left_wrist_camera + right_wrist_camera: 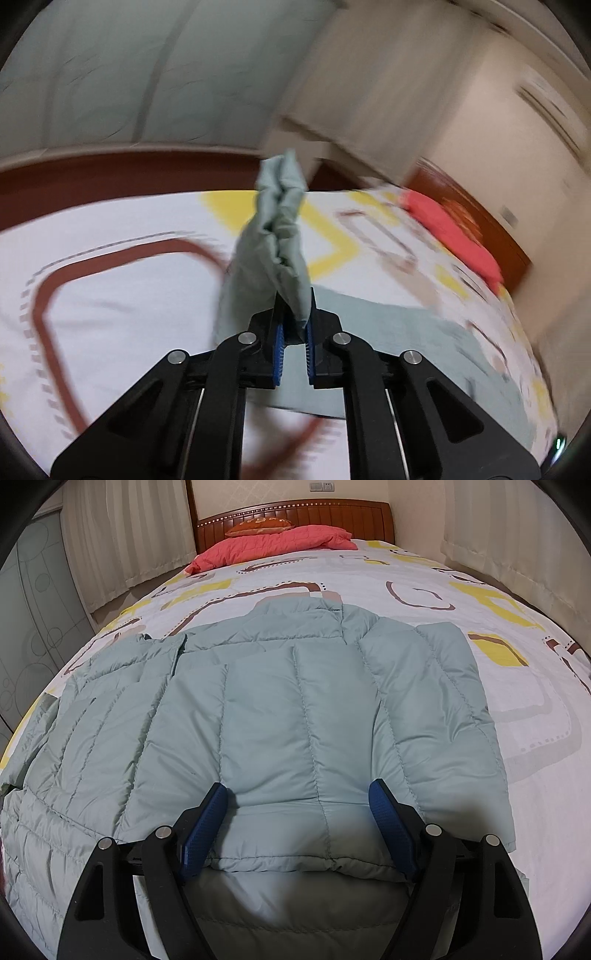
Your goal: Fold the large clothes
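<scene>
A pale sage-green quilted puffer jacket (295,709) is seen spread on the bed, with one bunched part pinched by the left gripper (294,317).

Nearest in the right wrist view, the right gripper (299,794) is held with its blue-padded fingers (388,819) spread wide on either side of the jacket's hem, no fabric being pinched. In the left wrist view, which is blurred, the left gripper's fingers are closed tight on a gathered fold of the same jacket (275,243), raised clear of the white bedsheet patterned with yellow and brown shapes (406,576). Farther off, a coral-pink folded quilt (273,546) is laid before the reddish-brown wooden headboard (347,515).
</scene>
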Available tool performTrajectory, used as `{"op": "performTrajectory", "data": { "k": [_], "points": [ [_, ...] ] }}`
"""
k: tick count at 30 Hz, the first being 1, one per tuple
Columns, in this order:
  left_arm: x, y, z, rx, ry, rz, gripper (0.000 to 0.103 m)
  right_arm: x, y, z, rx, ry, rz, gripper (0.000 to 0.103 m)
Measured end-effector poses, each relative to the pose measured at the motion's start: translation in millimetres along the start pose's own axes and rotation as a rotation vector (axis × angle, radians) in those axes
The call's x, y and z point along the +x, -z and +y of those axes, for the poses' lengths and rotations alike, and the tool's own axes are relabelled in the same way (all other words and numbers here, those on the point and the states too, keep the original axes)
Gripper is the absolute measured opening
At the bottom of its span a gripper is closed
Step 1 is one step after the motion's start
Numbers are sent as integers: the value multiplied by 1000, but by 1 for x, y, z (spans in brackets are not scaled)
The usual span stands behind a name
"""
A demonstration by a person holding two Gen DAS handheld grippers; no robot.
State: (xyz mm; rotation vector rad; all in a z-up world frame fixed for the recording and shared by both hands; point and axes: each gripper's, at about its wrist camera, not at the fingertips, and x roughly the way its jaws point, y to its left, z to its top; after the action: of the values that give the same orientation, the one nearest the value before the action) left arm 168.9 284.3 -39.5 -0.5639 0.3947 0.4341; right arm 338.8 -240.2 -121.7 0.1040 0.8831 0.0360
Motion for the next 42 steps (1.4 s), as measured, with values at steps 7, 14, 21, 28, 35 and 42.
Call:
{"op": "performTrajectory", "data": {
  "k": [7, 14, 21, 28, 35, 42],
  "points": [
    [11, 45, -142, 204, 207, 110, 9, -1, 0, 1, 5, -4, -3, 78],
    [23, 107, -240, 386, 320, 203, 9, -1, -2, 0, 13, -15, -7, 78],
    [57, 169, -280, 520, 318, 315, 9, 2, -3, 1, 21, -24, -9, 79],
    [58, 178, -280, 511, 342, 371, 44, 2, -3, 4, 15, -29, -8, 82],
    [17, 143, -242, 448, 390, 372, 58, -6, -6, 8, 21, -7, 4, 82],
    [25, 82, -159, 368, 199, 257, 65, -39, -23, 53, 47, -145, -37, 82]
  ]
}}
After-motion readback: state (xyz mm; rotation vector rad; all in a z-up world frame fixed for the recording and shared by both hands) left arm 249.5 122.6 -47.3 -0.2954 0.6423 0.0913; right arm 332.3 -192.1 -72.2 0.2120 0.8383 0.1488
